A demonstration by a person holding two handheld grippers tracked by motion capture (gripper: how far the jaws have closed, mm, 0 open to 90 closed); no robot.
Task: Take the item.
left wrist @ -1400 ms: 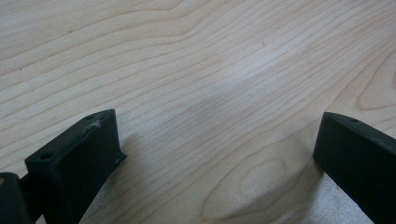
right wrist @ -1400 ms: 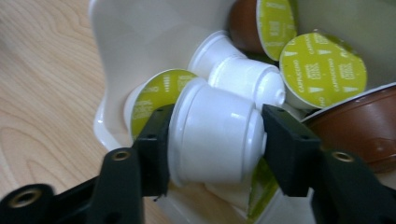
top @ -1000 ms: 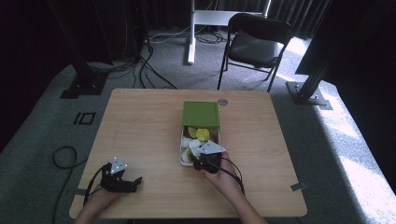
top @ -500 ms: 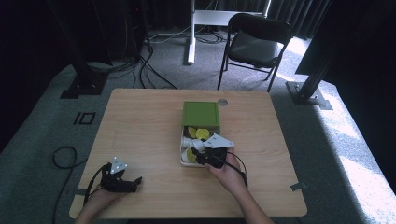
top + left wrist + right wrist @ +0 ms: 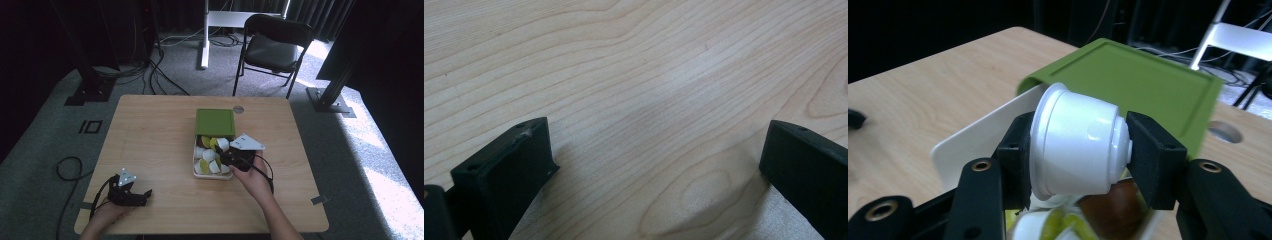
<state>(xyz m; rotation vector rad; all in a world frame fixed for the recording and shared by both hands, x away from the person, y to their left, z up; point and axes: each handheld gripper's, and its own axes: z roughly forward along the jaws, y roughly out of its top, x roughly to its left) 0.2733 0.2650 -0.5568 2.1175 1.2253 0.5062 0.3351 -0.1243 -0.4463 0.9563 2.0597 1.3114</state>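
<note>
A white box (image 5: 196,150) of coffee capsules stands mid-table, its green lid (image 5: 215,122) lying flat behind it. My right gripper (image 5: 223,150) hovers over the box, shut on a white capsule (image 5: 1078,145) that lies sideways between the pads, lifted clear of the green, white and brown capsules (image 5: 206,166) below. In the right gripper view the box wall (image 5: 983,135) and green lid (image 5: 1128,80) sit behind the held capsule. My left gripper (image 5: 145,194) rests at the table's near left corner, open, its fingers (image 5: 509,165) wide apart over bare wood.
The wooden table (image 5: 150,130) has a round cable hole (image 5: 238,109) behind the lid. A black folding chair (image 5: 272,47) stands beyond the far edge. Cables trail on the grey carpet at the left.
My right gripper has risen out of the box with the white capsule and drifted slightly right and away. The left gripper has not moved.
</note>
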